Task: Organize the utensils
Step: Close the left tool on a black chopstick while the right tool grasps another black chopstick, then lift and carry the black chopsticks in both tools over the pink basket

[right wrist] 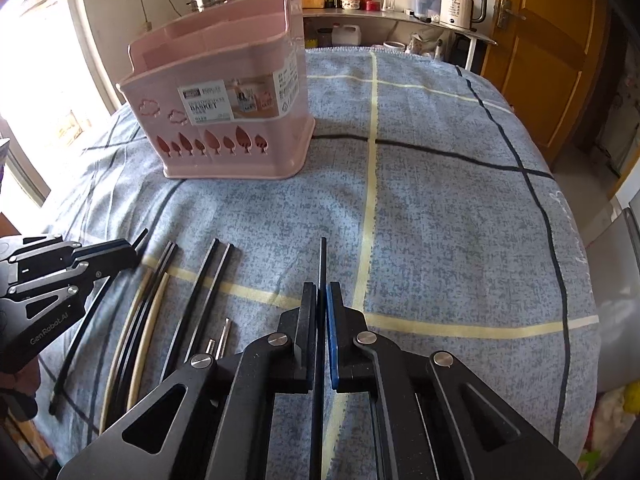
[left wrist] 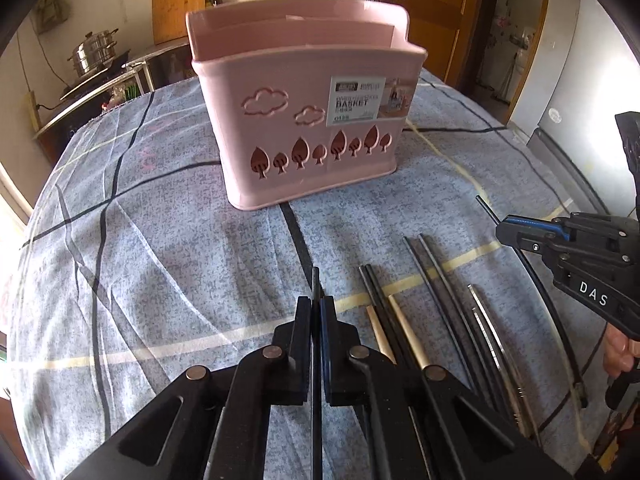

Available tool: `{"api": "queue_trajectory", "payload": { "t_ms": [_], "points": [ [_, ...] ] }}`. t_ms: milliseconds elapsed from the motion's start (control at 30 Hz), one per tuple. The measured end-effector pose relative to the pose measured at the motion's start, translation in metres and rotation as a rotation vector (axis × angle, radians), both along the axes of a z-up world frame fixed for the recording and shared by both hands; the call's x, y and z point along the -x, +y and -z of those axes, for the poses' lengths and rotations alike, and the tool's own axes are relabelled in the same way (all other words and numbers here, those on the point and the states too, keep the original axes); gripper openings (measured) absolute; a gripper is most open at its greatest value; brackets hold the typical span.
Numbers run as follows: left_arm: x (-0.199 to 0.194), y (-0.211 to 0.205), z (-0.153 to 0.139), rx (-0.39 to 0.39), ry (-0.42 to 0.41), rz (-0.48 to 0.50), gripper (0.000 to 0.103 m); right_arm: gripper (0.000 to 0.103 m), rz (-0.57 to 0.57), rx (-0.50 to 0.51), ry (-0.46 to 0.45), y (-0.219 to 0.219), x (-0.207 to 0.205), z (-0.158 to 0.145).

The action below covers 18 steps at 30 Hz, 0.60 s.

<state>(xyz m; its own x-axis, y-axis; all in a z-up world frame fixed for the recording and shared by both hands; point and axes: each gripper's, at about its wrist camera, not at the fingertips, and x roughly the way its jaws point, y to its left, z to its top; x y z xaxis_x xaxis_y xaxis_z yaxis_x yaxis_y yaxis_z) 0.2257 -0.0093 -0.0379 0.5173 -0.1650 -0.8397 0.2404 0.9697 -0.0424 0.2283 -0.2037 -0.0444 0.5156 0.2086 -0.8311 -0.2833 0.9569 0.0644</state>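
Note:
A pink plastic basket (left wrist: 304, 120) (right wrist: 224, 128) stands upright on the cloth at the far side. My left gripper (left wrist: 316, 304) (right wrist: 128, 250) is shut on a black chopstick (left wrist: 315, 280) (right wrist: 80, 340) whose tip sticks out past the pads. My right gripper (right wrist: 322, 292) (left wrist: 516, 232) is shut on another black chopstick (right wrist: 322, 256) (left wrist: 486, 208). Between the two grippers lie several loose chopsticks: black ones (left wrist: 440, 280) (right wrist: 200, 292), a wooden pair (left wrist: 408, 332) (right wrist: 152, 320) and a metal pair (left wrist: 488, 324) (right wrist: 222, 338).
A blue checked cloth (left wrist: 160, 240) (right wrist: 440, 200) covers the table. Behind it a counter holds a steel pot (left wrist: 94, 50), bottles and a white kettle (right wrist: 460, 4). A wooden door (right wrist: 552, 60) is at the far right. A hand (left wrist: 616, 352) holds the right gripper.

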Motion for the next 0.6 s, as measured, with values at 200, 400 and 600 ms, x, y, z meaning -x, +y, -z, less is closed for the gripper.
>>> {"api": "queue_trajectory", "payload": {
  "t_ms": [200, 400, 600],
  "points": [
    [0.008, 0.004, -0.036, 0.049, -0.058, 0.010, 0.004, 0.005, -0.003, -0.045, -0.051, -0.002, 0.003, -0.031],
    [0.013, 0.013, -0.080, 0.091, -0.130, 0.014, 0.004, 0.005, -0.008, -0.088, -0.108, -0.007, 0.005, -0.064],
    [0.015, 0.025, -0.118, 0.111, -0.190, 0.006, 0.004, 0.005, -0.010, -0.106, -0.169, -0.011, 0.008, -0.094]
  ]
}}
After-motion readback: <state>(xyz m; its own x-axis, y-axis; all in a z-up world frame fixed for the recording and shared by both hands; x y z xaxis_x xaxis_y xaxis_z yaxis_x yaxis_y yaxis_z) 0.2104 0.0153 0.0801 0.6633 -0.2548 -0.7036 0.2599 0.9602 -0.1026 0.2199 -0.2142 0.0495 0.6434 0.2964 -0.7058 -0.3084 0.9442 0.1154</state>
